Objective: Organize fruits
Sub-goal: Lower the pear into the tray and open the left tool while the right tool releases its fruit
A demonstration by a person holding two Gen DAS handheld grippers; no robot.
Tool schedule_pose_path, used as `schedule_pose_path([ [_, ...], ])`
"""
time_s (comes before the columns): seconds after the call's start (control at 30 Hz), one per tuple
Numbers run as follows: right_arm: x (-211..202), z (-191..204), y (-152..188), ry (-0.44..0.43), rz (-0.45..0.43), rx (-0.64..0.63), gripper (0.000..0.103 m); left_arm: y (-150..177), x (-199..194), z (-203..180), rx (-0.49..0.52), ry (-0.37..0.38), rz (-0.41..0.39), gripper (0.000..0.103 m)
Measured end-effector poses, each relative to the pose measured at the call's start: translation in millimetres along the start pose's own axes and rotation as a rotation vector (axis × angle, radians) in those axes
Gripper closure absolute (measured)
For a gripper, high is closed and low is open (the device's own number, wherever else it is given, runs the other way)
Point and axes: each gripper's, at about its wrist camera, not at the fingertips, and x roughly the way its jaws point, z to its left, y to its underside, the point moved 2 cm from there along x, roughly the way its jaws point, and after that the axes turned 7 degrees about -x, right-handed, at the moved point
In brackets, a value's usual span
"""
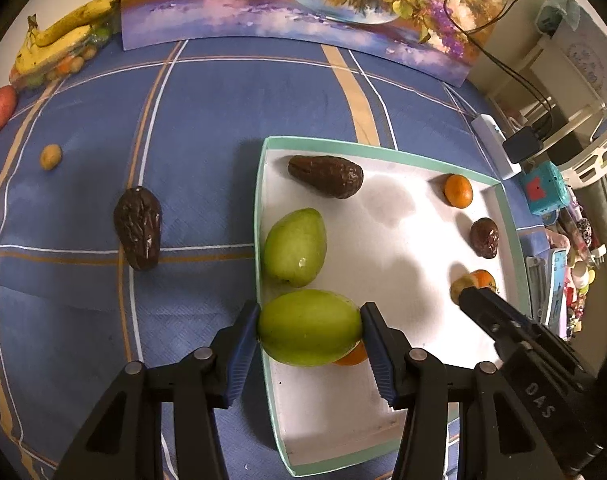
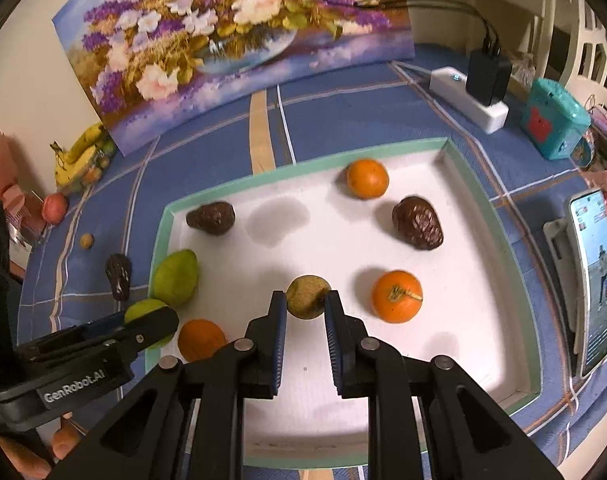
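Tray (image 2: pixel 103 366): white floor, green rim, filling the centre of the right wrist view and the right half of the left wrist view. It already holds two avocados, three oranges and a green mango (image 1: pixel 294 246) by its left wall.

Left gripper (image 1: pixel 309 330): clamped on a second mango (image 1: pixel 309 332) at the lower centre of its own view, pads (image 1: pixel 245 336) pressing both ends. The fruit hangs over the tray's left wall, just below the first mango and partly covering an orange (image 1: pixel 353 357). Whether it rests on the floor cannot be told.

Right gripper (image 2: pixel 305 300): jaws narrow, closed on a small brown fruit (image 2: pixel 307 296) at the lower centre of its view, low over the floor and just left of an orange (image 2: pixel 396 296).

Step in hand, as judged: both fruits are being set down in the tray beside their like.

Outstanding: a dark avocado (image 1: pixel 138 234) at centre left of the left wrist view and a small brown fruit (image 1: pixel 50 156) at upper left lie on the blue cloth (image 1: pixel 183 120) outside the tray.

Next move, as judged: lower each fruit to the floor, then open the jaws squarely. The mango should clear the wall and the orange beneath it, or it may roll.
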Motion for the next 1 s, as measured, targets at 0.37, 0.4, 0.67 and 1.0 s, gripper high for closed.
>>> schedule_pose_path([
  [0.37,22.9,-2.3,8.4,-0.001,0.088,0.011,0.083,-0.4,0.2,-1.6,0.006,0.007,0.002,0.044],
  [0.4,23.6,-2.1,8.8,-0.001,0.093,0.01,0.083,-0.6,-0.4,-1.4,0.005,0.009,0.002,0.044],
  [0.67,16.2,-1.6,5.3,0.005,0.072,0.012,0.083,-6.0,-15.2,2.7,-0.011,0.029,-0.034,0.044],
  [1.0,0.2,0.0,-0.7,0.003,0.024,0.008,0.083,-14.7,-32.7,18.9,-0.063,0.036,-0.092,0.043],
])
